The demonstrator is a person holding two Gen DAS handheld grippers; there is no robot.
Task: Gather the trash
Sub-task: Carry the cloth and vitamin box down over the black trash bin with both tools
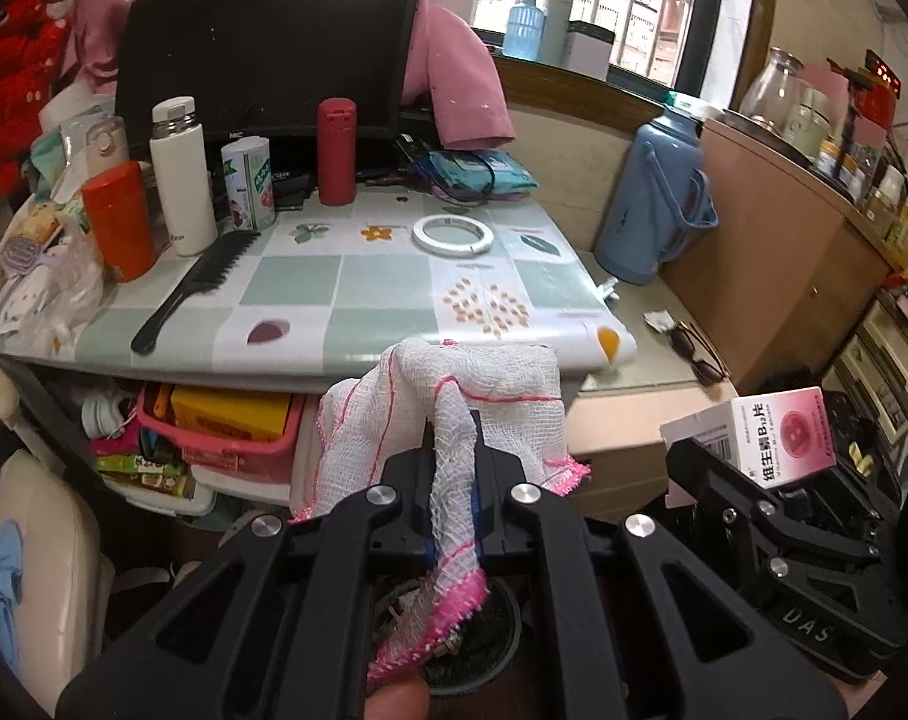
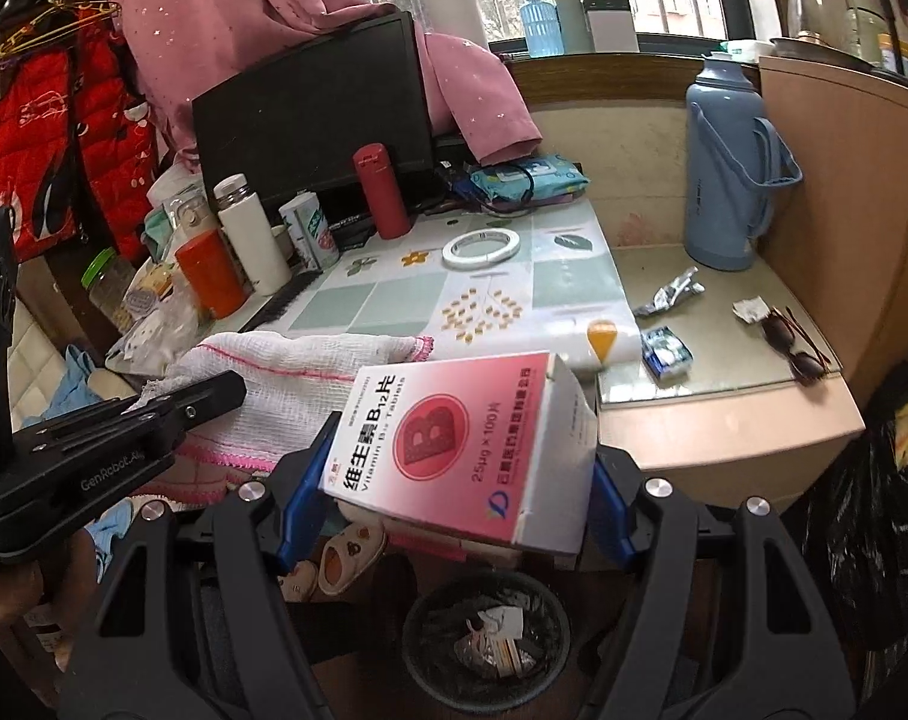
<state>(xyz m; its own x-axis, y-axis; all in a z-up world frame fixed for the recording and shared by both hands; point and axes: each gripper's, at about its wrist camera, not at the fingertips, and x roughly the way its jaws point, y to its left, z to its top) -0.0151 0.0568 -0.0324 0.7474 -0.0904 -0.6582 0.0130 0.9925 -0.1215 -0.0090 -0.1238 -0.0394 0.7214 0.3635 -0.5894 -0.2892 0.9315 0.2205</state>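
My left gripper (image 1: 454,480) is shut on a white gauze cloth with pink edging (image 1: 472,390), held in the air in front of the table; the cloth also shows in the right wrist view (image 2: 285,384). My right gripper (image 2: 454,480) is shut on a pink and white vitamin B12 tablet box (image 2: 454,444), also seen in the left wrist view (image 1: 784,435). A dark round trash bin (image 2: 484,642) with scraps inside stands on the floor right below both grippers. A crumpled silver wrapper (image 2: 670,294), a small blue packet (image 2: 667,351) and a paper scrap (image 2: 751,307) lie on the low cabinet top.
The tiled table (image 1: 357,294) holds a black comb (image 1: 195,288), a tape ring (image 1: 452,234), a red bottle (image 1: 336,150), a white flask (image 1: 180,174), an orange can (image 1: 120,219) and a monitor (image 1: 267,54). A blue thermos (image 2: 727,162) and sunglasses (image 2: 793,342) sit on the cabinet.
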